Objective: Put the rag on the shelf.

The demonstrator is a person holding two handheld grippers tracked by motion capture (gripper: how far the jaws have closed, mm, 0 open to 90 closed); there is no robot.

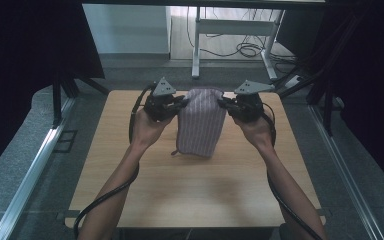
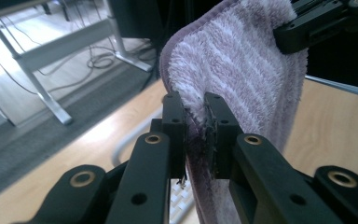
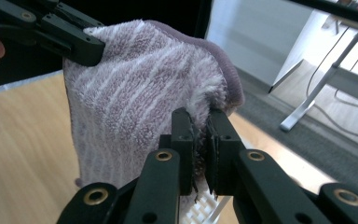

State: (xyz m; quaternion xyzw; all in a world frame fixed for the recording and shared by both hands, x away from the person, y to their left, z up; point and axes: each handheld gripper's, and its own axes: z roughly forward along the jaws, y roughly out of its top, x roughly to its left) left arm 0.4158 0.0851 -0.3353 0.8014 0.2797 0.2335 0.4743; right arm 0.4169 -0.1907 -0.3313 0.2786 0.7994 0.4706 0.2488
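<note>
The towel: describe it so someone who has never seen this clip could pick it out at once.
Start at the wooden table in the middle of the high view. Above its far half, the left gripper and right gripper each pinch an upper corner of the towel, which hangs between them. It is the one soft, fluffy thing there: mauve with pale stripes and a darker purple hem.

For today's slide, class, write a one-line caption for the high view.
Left gripper and right gripper hold a striped purple towel up by its top corners above a wooden table.
</note>
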